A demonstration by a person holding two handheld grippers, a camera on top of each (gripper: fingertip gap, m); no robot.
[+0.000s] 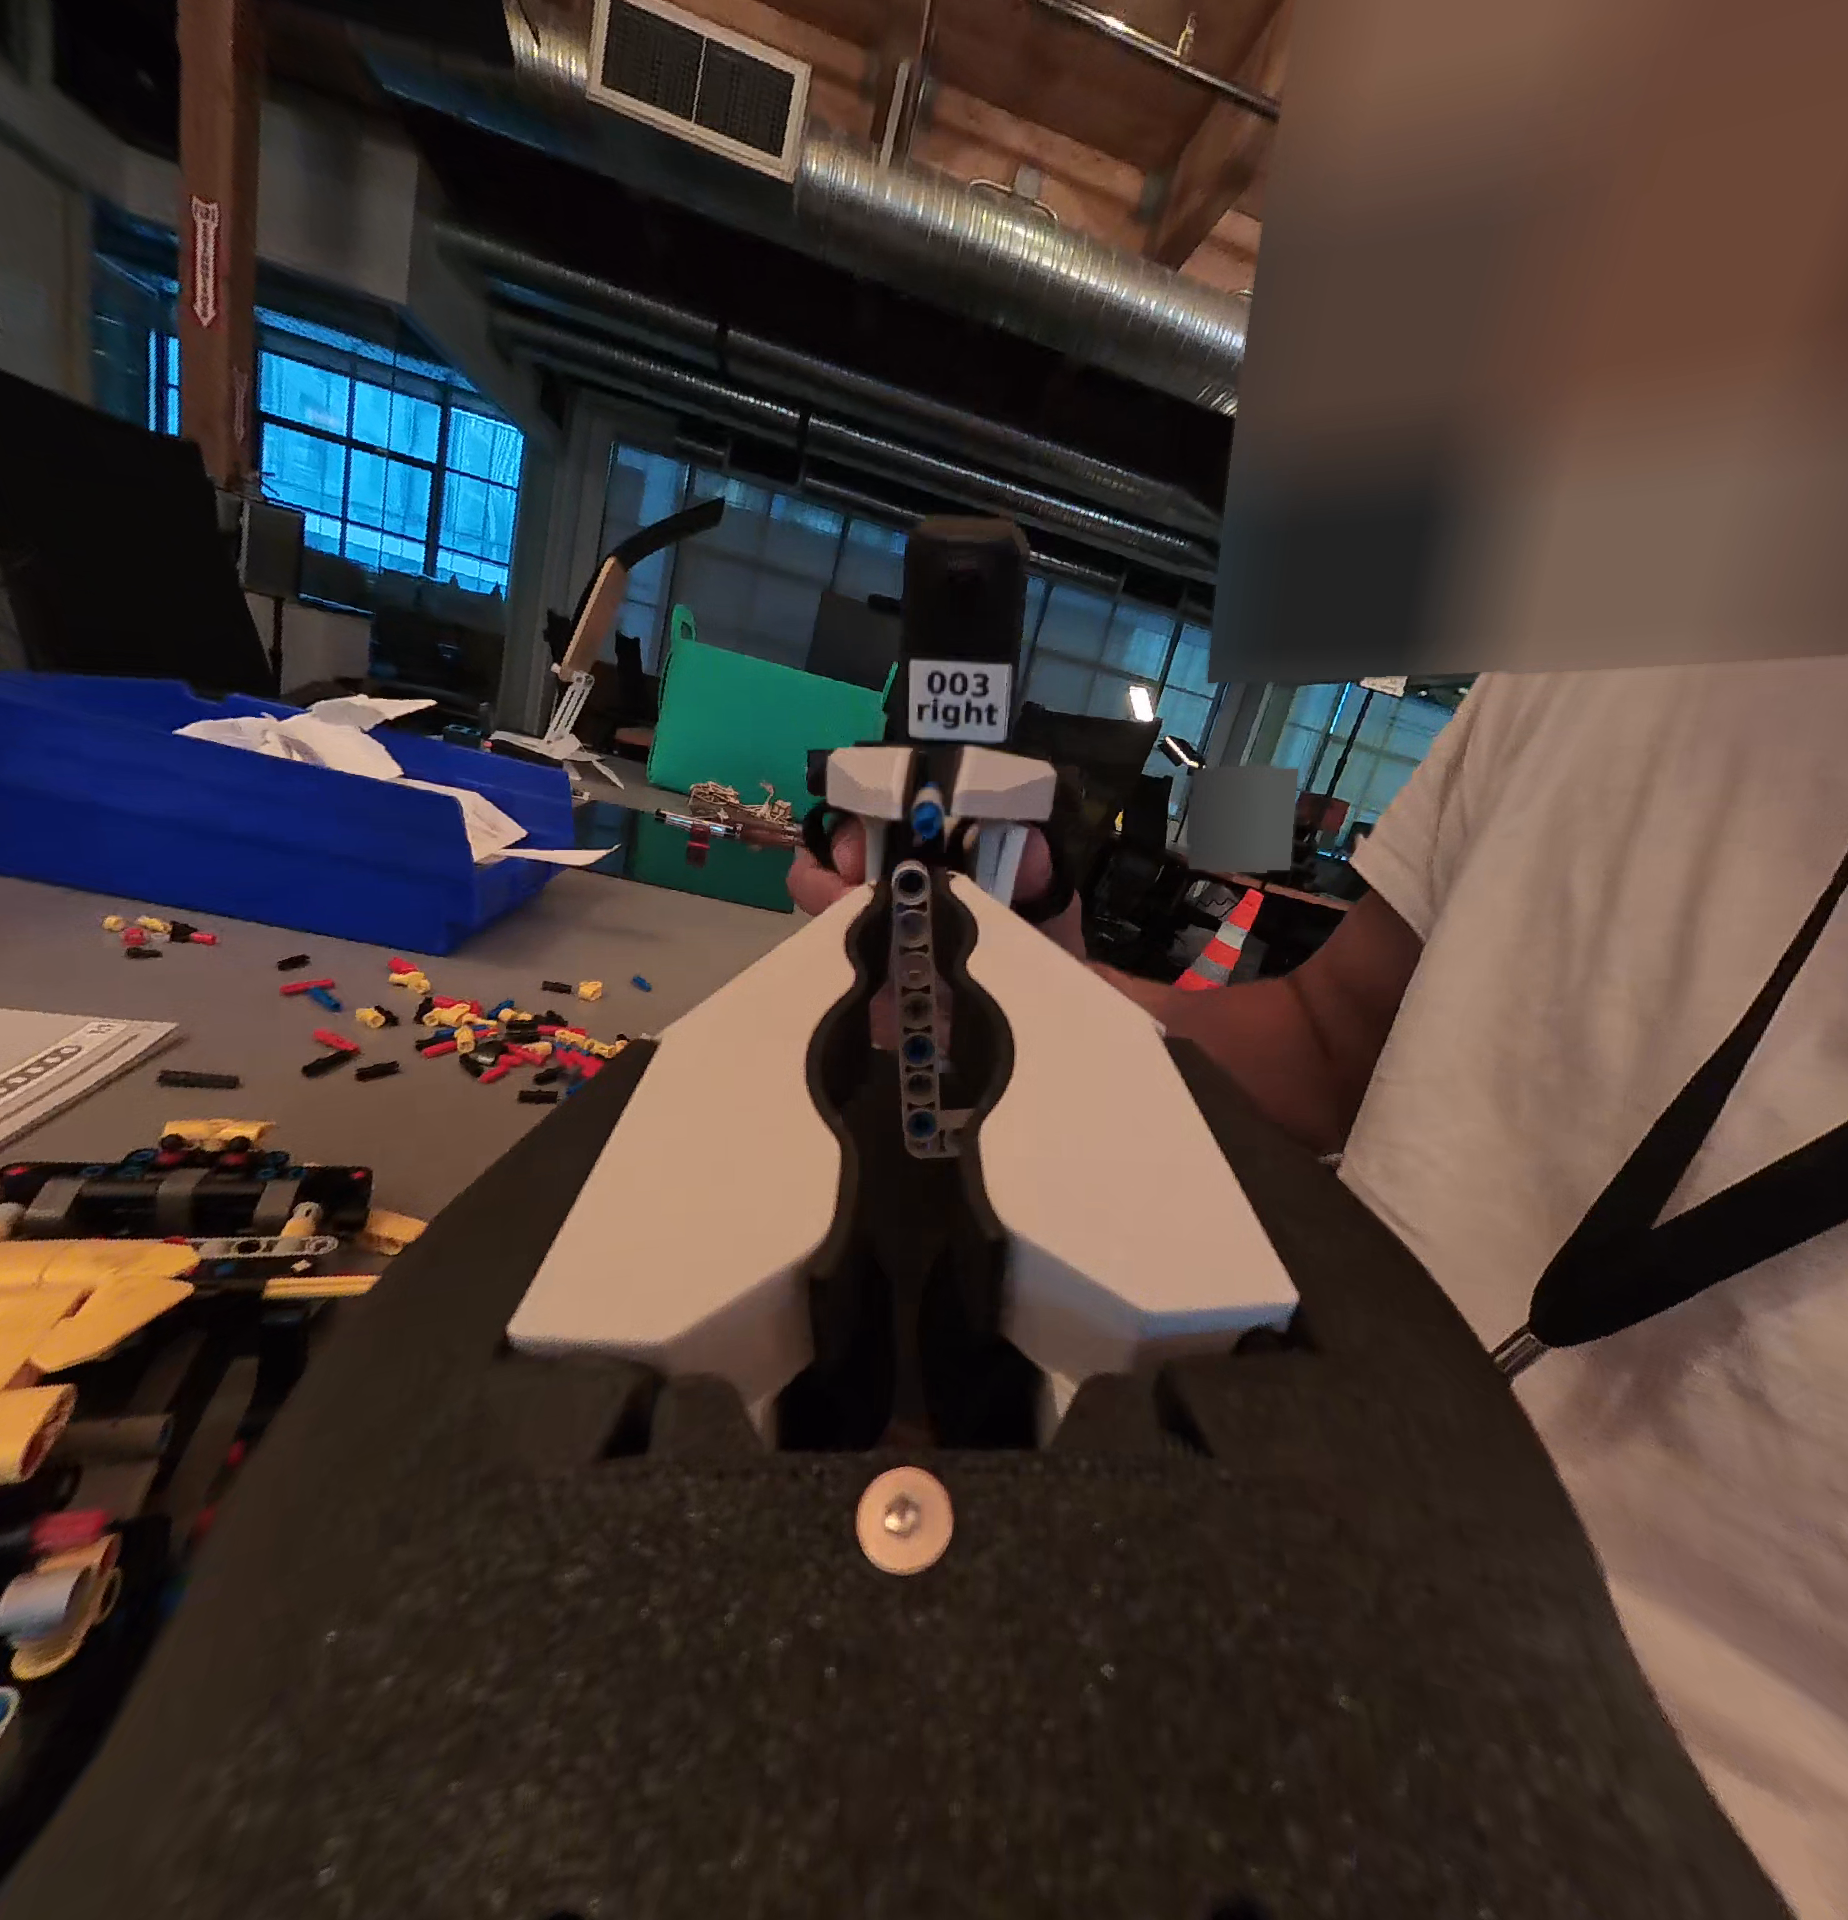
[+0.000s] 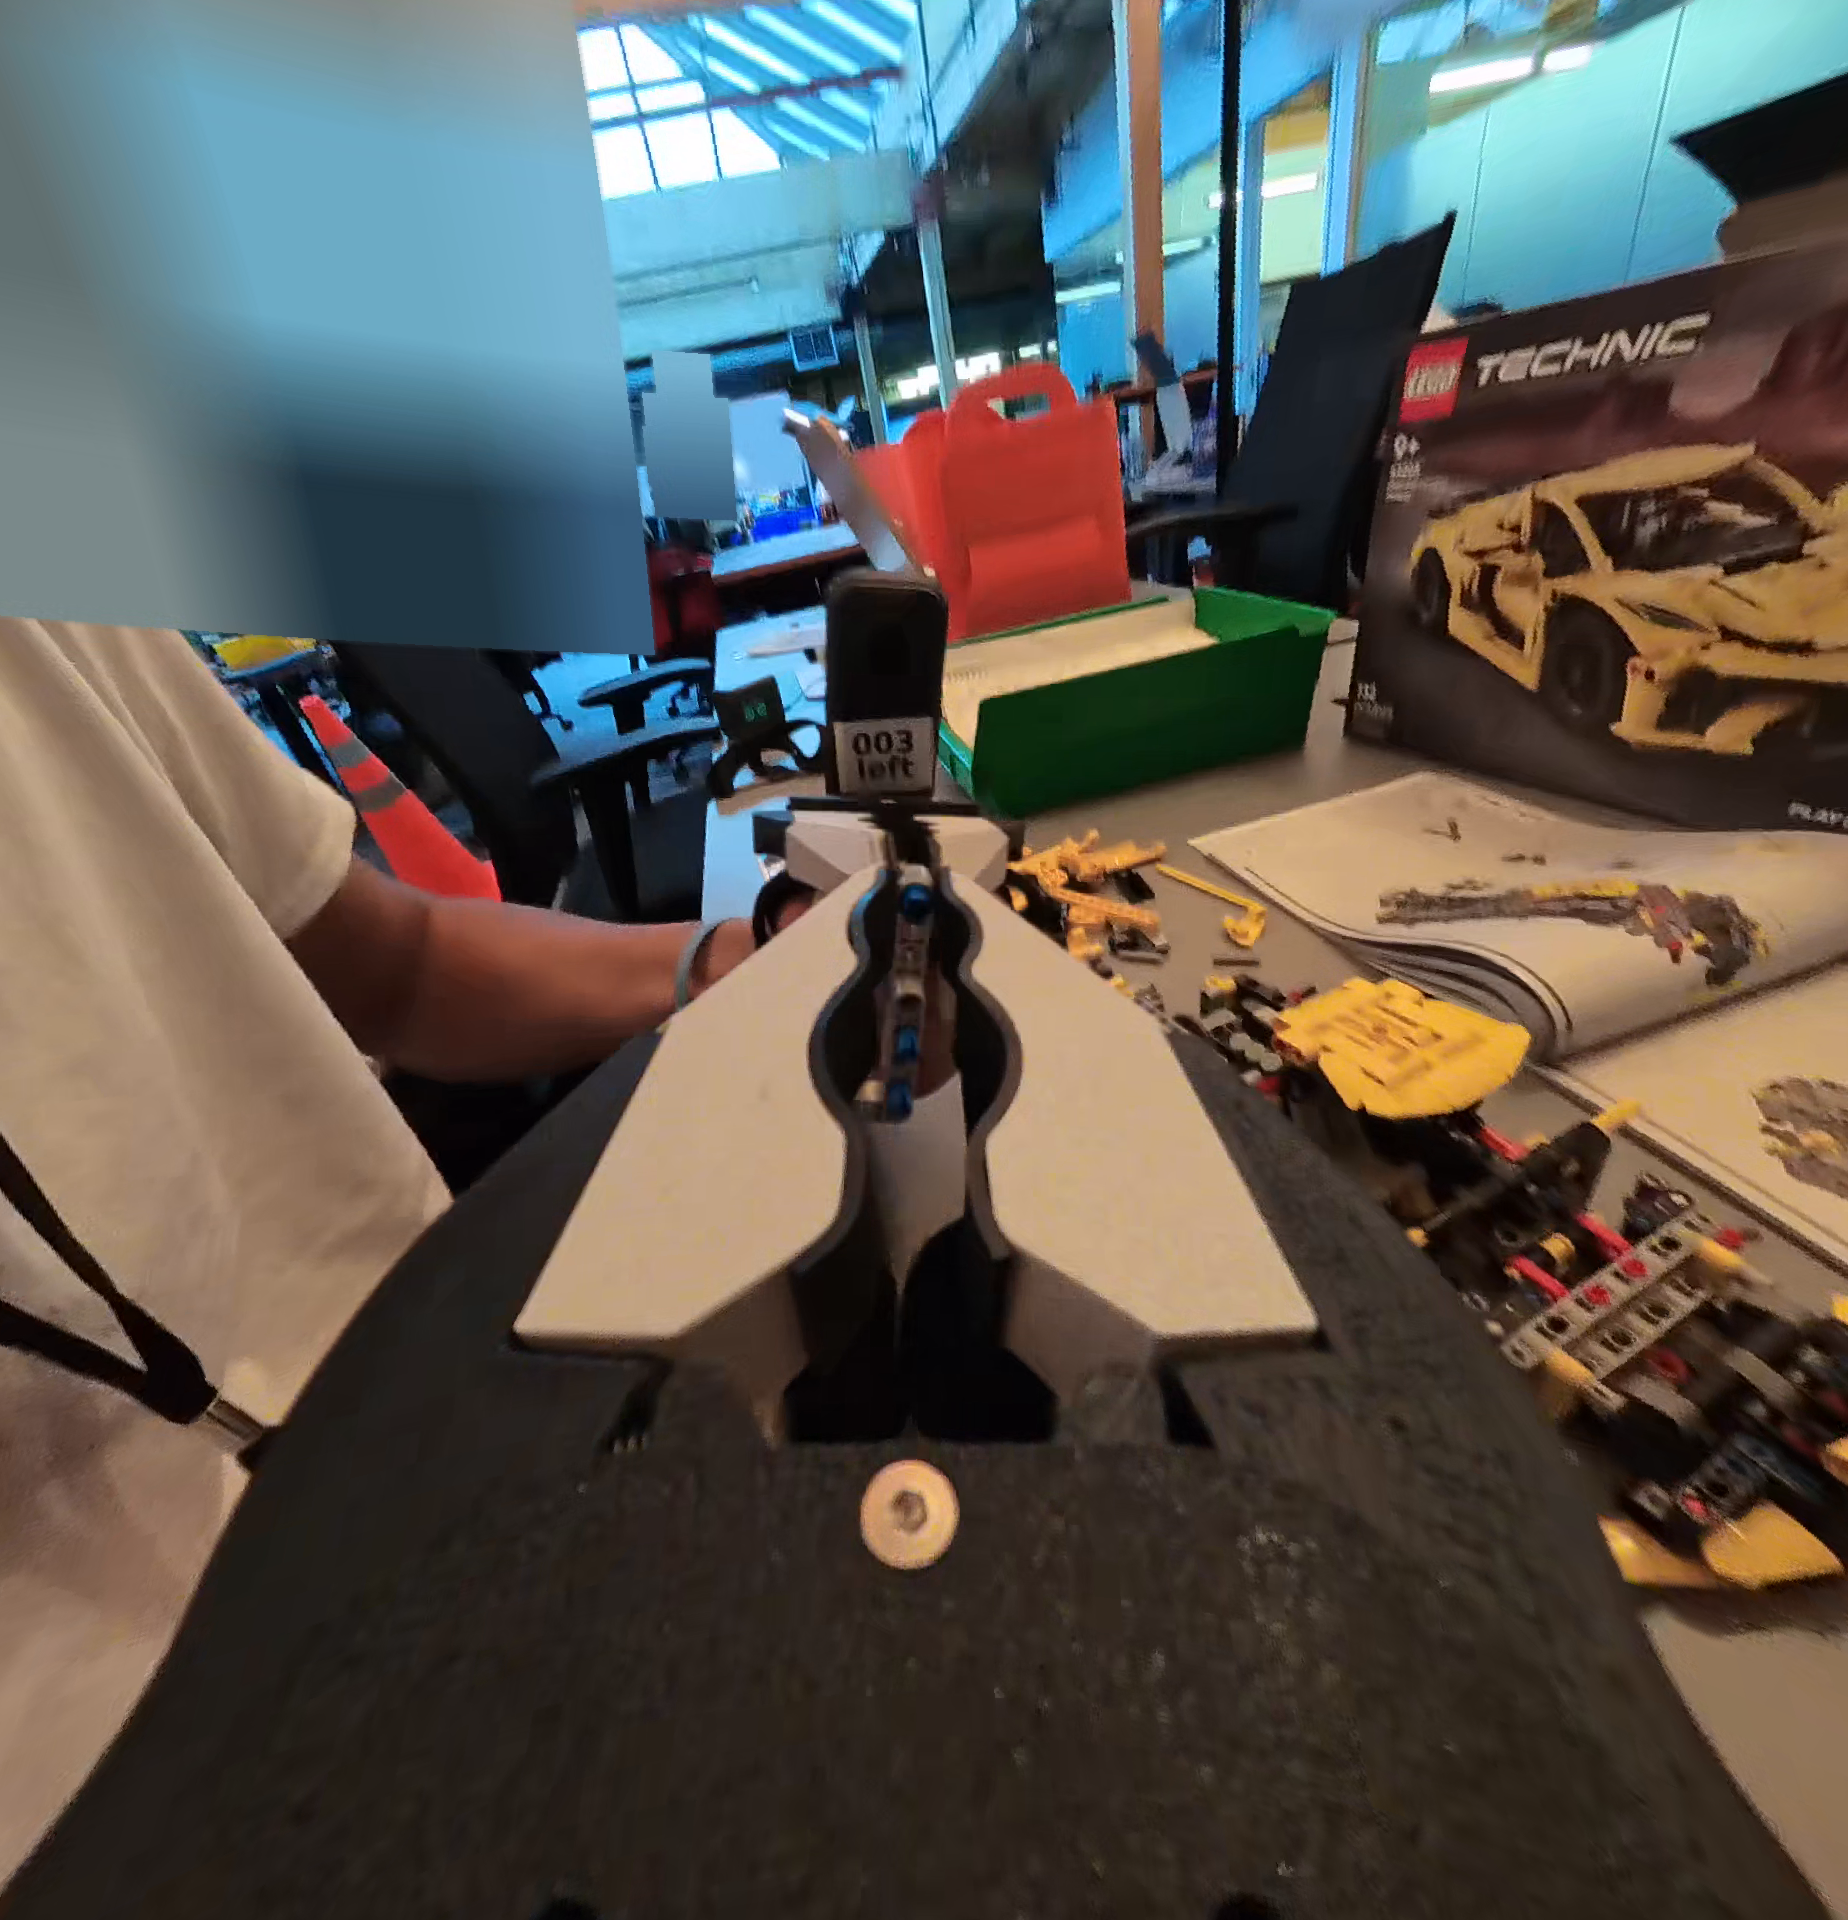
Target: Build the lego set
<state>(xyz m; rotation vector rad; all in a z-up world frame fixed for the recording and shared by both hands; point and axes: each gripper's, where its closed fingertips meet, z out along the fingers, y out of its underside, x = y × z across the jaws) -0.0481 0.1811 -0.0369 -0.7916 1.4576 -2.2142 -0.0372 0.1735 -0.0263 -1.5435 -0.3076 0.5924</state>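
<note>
My left gripper (image 1: 912,896) is shut on a grey holed beam (image 1: 918,1023) with blue pins in it, held up in the air between its fingertips. My right gripper (image 1: 930,831) faces it tip to tip and is shut on a small blue pin (image 1: 928,812) just above the beam's top hole. In the right wrist view, the right gripper (image 2: 907,902) shows the blue pin (image 2: 912,902) at its tips. The beam (image 2: 899,1003) slants below it, and the left gripper (image 2: 889,847) is just behind.
A partly built yellow and black car (image 2: 1522,1195) lies on the grey table (image 1: 608,925), with loose pins (image 1: 504,1039) scattered nearby. There is a blue bin (image 1: 224,800), a green bin (image 2: 1138,707), an open instruction booklet (image 2: 1471,883) and the set box (image 2: 1626,540). A person in a white shirt (image 1: 1678,1039) sits close. Only a small space, under 4 cm, lies between the two pairs of fingers.
</note>
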